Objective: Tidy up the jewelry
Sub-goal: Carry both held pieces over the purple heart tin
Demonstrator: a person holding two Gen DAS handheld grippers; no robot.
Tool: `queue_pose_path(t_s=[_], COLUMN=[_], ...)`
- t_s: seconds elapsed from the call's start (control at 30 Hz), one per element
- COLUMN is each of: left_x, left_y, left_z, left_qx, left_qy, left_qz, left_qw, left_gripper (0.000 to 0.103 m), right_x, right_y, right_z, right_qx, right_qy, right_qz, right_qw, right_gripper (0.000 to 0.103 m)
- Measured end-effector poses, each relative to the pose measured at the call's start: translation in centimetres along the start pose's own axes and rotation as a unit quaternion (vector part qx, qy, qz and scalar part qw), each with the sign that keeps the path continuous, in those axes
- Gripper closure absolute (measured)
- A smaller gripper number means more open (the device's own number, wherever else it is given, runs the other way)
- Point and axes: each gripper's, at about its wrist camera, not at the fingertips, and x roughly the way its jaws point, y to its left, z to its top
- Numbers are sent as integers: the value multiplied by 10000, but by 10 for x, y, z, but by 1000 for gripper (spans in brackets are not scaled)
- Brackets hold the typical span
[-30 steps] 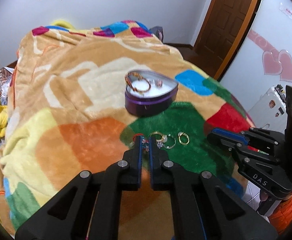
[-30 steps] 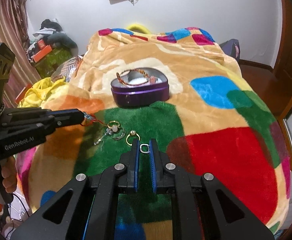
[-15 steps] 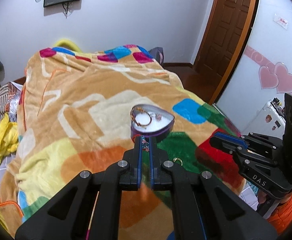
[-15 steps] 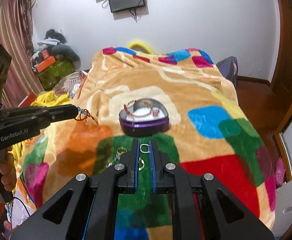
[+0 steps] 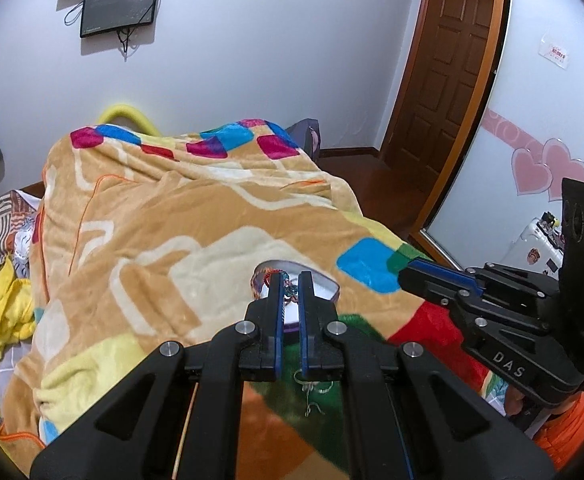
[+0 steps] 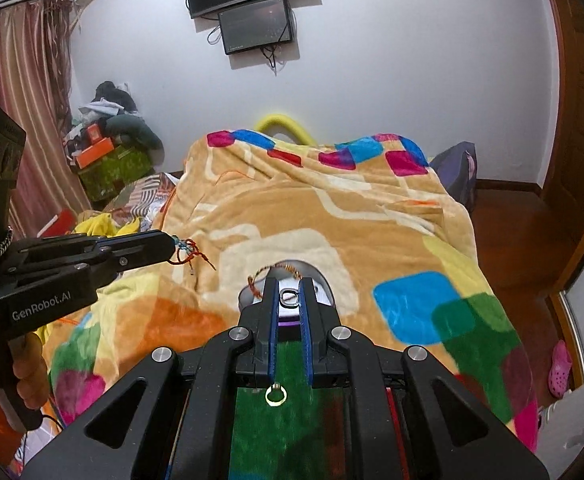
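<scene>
Both tongs are sitting higher than a second ago; the jewelry box (image 6: 288,280) is now reading smaller and farther off. Blanket (image 5: 140,240) is covering the bed; monitor (image 6: 256,26) on the far wall, door (image 5: 447,64) at right. Left tongs (image 5: 290,286) are pinching a braided cord bracelet (image 6: 186,254) off the blanket. Right tongs (image 6: 290,292) are pinching a small ring (image 6: 290,296). A gold ring (image 6: 276,395) is lying on the green patch near the bed's near edge.
</scene>
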Motion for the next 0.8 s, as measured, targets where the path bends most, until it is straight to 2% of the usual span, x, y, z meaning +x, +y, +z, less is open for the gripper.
queue_pose_path(t_s=[0.27,0.8], left_x=[24,91], left_y=[2,20], left_z=[6,1], left_qx=[6,-211], left_qy=[107,714], left_qz=[-67,-334], left_qw=[9999,9967], left_gripper=[98,98], right_x=[25,87], right_y=[-4,-16], right_z=[7,-3], right_qx=[11,-78], right_qy=[89,798], right_qz=[79,202], right_qw=[9999,9966], right_gripper=[94,94])
